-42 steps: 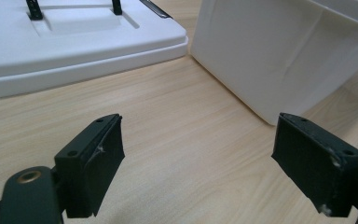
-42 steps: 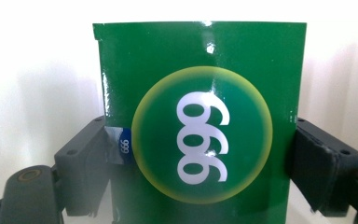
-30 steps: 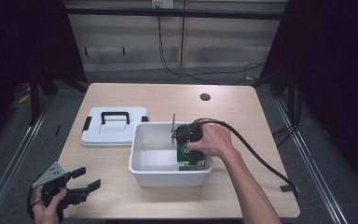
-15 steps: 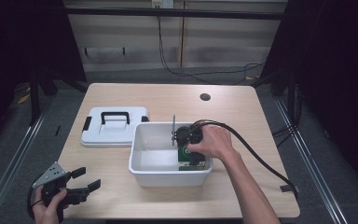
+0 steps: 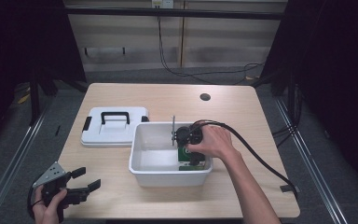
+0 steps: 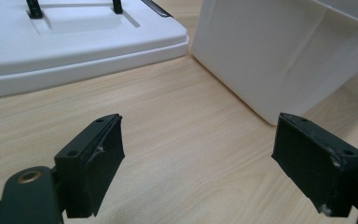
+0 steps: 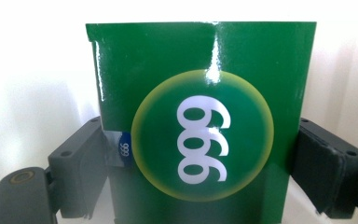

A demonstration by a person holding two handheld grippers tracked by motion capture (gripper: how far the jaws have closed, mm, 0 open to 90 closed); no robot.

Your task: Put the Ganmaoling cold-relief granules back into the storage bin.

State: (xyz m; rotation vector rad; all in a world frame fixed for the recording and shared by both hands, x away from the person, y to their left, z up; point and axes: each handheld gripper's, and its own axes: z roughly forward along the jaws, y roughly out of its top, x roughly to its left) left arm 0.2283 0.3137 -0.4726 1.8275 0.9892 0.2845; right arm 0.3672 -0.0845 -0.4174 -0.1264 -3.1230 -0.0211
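Gripping a green box [image 7: 200,121] on both sides, the right gripper [image 5: 190,148] has it down inside the white tub [image 5: 142,164] near the tabletop's front edge; releasing remains; the left gripper [image 5: 77,183] waits wide open, empty.

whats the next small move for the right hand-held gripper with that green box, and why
Probably open the right hand-held gripper and lift it out. Its jaws clamp the green box on both sides, and the high view shows the box low inside the white bin, so it looks ready to release.
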